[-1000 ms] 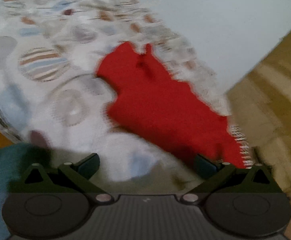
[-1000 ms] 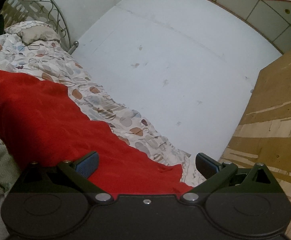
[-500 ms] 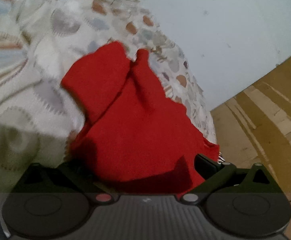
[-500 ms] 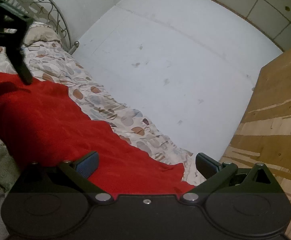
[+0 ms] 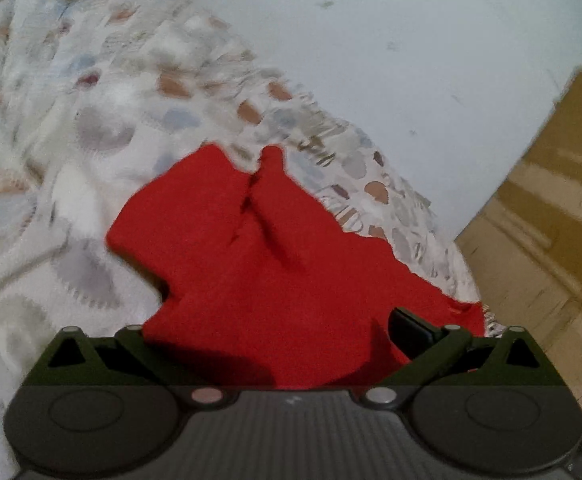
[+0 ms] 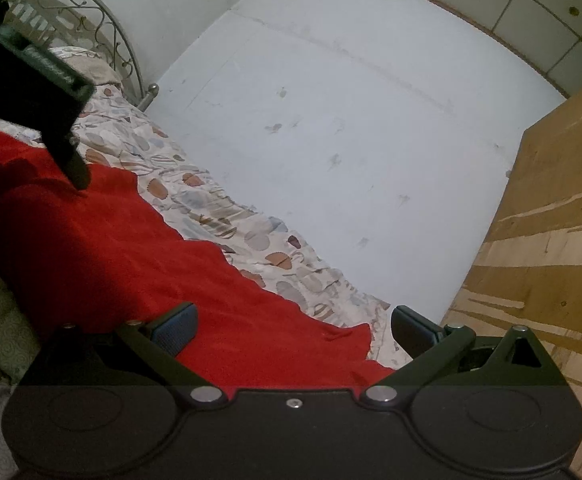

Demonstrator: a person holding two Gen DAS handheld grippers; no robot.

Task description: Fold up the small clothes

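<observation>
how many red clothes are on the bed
1: a red garment spread on the patterned bedspread near the bed's wall-side edge, also in the right wrist view. Others may lie out of view.

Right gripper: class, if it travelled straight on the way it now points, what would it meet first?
Probably the red garment, which already lies between the open fingers of the right gripper; past its edge comes the patterned bedsheet, then the pale wall. Depth is uncertain.

Our right gripper [image 6: 293,326] has its jaws spread wide; our left gripper [image 6: 31,92] reaches in from the upper left, its opening unclear
</observation>
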